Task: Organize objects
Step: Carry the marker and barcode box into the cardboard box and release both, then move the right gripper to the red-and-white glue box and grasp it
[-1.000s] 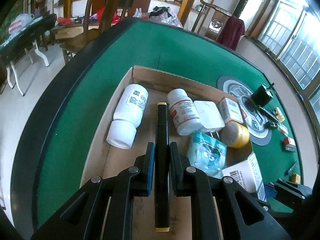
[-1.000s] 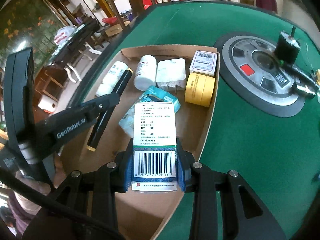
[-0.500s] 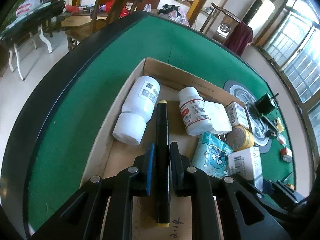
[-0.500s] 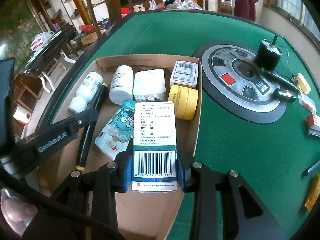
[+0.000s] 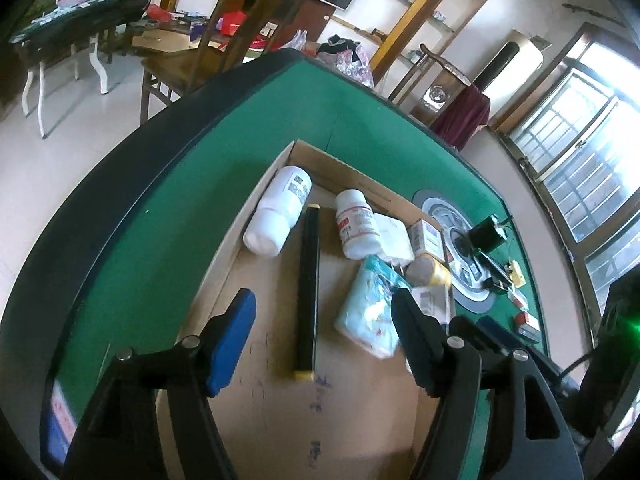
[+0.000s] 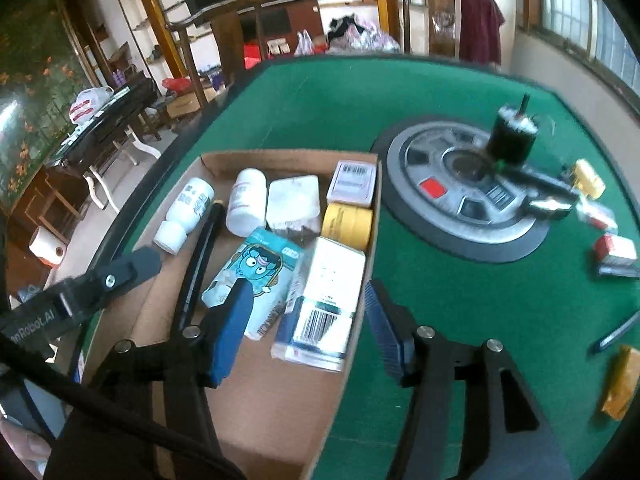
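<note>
A black marker with yellow ends [image 5: 307,280] lies flat on the floor of the cardboard box [image 5: 280,408]. My left gripper [image 5: 320,316] hangs above it with its jaws opening, and neither pad touches the marker. A white medicine box with a barcode [image 6: 326,300] lies inside the cardboard box [image 6: 272,400] against its right wall. My right gripper [image 6: 308,300] hovers over it, jaws opening, with both pads off it. One left finger [image 6: 132,268] shows at the left of the right wrist view.
The box also holds two white bottles [image 6: 246,202], a teal cartoon packet [image 6: 256,276], a white pack [image 6: 294,202], a yellow tape roll [image 6: 348,220] and a small barcoded carton [image 6: 354,182]. On the green felt lie a round grey panel [image 6: 460,200], a black motor [image 6: 514,136] and small items [image 6: 614,248].
Both grippers went from shut to open. The left let go of the marker and the right let go of the medicine box; both things now lie in the cardboard box. Both hands rose.
</note>
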Demonstrator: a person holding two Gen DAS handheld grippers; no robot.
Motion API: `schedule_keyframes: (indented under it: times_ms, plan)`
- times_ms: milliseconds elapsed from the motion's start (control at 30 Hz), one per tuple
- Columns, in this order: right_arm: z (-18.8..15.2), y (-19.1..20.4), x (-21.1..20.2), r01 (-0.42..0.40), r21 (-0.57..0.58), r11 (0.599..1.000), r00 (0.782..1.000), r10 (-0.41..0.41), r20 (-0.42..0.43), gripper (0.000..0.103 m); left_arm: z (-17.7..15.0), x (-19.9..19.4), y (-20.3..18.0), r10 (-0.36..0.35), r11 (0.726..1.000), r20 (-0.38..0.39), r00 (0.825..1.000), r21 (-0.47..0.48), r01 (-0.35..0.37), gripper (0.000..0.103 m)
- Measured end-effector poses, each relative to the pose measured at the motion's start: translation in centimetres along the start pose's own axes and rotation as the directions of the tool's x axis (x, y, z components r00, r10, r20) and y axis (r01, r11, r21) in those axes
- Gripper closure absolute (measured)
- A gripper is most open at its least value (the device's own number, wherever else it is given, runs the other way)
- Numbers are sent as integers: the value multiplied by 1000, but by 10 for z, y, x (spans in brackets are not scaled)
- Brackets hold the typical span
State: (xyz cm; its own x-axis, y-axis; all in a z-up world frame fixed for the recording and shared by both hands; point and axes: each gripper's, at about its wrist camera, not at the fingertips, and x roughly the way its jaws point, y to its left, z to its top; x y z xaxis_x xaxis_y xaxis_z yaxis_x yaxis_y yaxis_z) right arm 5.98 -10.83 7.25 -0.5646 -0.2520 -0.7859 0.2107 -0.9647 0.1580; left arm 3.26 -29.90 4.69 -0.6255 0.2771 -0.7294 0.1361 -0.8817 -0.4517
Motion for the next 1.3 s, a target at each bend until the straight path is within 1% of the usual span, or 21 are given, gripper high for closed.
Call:
schedule_keyframes:
  times_ms: [33, 100, 200, 367, 467, 600, 633, 733, 900, 1100, 1300]
  plan:
    - [-1, -1, -6, 10, -12, 1000, 1000, -10, 16, 46, -4, -4, -1, -3, 1000, 9, 1000, 4, 3, 39]
    - [-2, -5, -13, 29, -29, 999, 999, -28, 36, 42, -11, -12, -3, -2, 1000, 31, 1000, 8, 1, 39]
    - [-8, -10, -25, 50, -38, 998, 996, -47, 70, 41, -21, -21, -6, 9, 1000, 67, 998, -5, -9, 39]
    - [-20, -22, -42, 63, -55, 996, 991, -56, 122, 40, -43, -33, -19, 43, 999, 120, 992, 11, -44, 39]
    - [-27, -25, -55, 101, -91, 991, 981, -84, 173, 39, -57, -35, -32, 45, 998, 127, 991, 37, -50, 39]
    - [-36, -31, -72, 156, -134, 979, 962, -120, 246, 28, -76, -35, -56, 43, 994, 120, 992, 97, -55, 39]
    - [-38, -34, -77, 173, -143, 974, 954, -130, 268, 27, -79, -35, -61, 41, 992, 122, 992, 112, -55, 39]
    - [-42, -43, -85, 201, -155, 967, 942, -148, 302, 26, -89, -37, -79, 36, 986, 130, 991, 157, -56, 39]
    - [-45, -63, -89, 224, -147, 963, 934, -169, 314, 26, -100, -35, -102, 35, 979, 127, 991, 197, -60, 39]
    - [-46, -100, -92, 223, -79, 972, 935, -190, 300, 26, -109, -24, -122, 42, 973, 98, 994, 222, -63, 39]
    - [-45, -132, -92, 217, -11, 976, 937, -205, 284, 26, -117, -15, -140, 29, 969, 74, 997, 244, -47, 39]
